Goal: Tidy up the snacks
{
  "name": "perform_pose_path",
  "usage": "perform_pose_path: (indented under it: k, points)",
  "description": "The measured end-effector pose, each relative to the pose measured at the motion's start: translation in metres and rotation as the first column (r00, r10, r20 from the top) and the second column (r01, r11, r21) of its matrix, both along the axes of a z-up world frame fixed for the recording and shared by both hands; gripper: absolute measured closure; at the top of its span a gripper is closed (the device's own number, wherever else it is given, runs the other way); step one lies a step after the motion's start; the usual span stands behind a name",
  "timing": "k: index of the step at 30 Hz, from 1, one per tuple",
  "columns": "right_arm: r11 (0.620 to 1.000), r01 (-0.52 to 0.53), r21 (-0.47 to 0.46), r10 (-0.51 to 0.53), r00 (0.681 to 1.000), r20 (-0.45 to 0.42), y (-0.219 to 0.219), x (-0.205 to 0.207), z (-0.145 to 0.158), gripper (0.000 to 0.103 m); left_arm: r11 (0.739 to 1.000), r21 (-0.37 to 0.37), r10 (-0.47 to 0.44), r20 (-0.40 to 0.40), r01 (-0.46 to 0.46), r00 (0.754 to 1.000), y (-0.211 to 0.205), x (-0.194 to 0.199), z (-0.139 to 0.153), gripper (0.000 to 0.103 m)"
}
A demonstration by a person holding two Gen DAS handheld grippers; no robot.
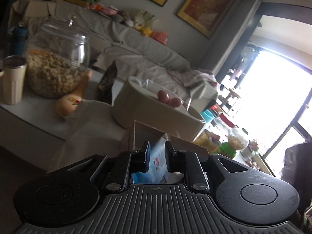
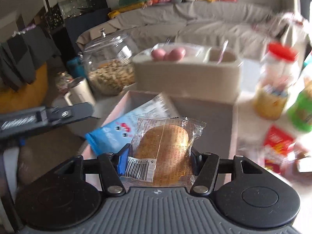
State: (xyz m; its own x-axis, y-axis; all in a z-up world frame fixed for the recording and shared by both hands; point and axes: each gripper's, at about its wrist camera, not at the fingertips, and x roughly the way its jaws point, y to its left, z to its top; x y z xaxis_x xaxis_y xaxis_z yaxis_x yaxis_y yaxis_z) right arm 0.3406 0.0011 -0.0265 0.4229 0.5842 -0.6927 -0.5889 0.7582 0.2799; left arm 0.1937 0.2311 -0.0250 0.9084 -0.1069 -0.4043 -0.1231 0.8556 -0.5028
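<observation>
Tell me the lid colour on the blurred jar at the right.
Red; the jar lid shows best in the right wrist view.

The left claw (image 1: pixel 157 156) gripped a blue snack packet (image 1: pixel 157 161) between its fingers, right over an open cardboard box (image 1: pixel 144 134). Beyond sat a beige tub (image 1: pixel 148 113) with reddish eggs (image 1: pixel 169 98), and a big glass jar (image 1: pixel 56 66) on the desk (image 1: pixel 35 117).
</observation>
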Motion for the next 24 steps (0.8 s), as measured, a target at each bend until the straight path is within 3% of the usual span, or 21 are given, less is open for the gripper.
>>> perform_pose_path:
  k: [3,7,12,19,24]
  points:
    - [1.000,-0.014,0.024,0.014,1.000,-0.003,0.000,0.001,0.003,0.033,1.000,-0.026,-0.012,0.016,0.012,1.000,-0.009,-0.017,0.004,0.084]
    - [0.999,-0.039,0.021,0.037,0.992,0.120,-0.022,-0.009,0.024,0.029,0.998,-0.042,-0.043,0.026,0.044,0.999,-0.030,-0.032,0.010,0.084]
    - [0.999,0.045,-0.027,-0.037,0.970,0.238,-0.083,-0.015,0.035,0.024,0.984,-0.035,-0.176,-0.038,0.174,0.984,-0.073,-0.040,0.007,0.084]
    - [0.980,0.199,-0.022,-0.199,0.980,0.015,-0.156,0.005,-0.031,0.024,0.948,-0.041,-0.319,-0.126,0.316,0.939,-0.126,-0.045,-0.028,0.084]
    - [0.952,0.296,0.075,-0.294,0.955,-0.034,-0.171,0.015,-0.066,0.024,0.947,-0.048,-0.321,-0.226,0.319,0.920,-0.141,-0.043,-0.049,0.084]
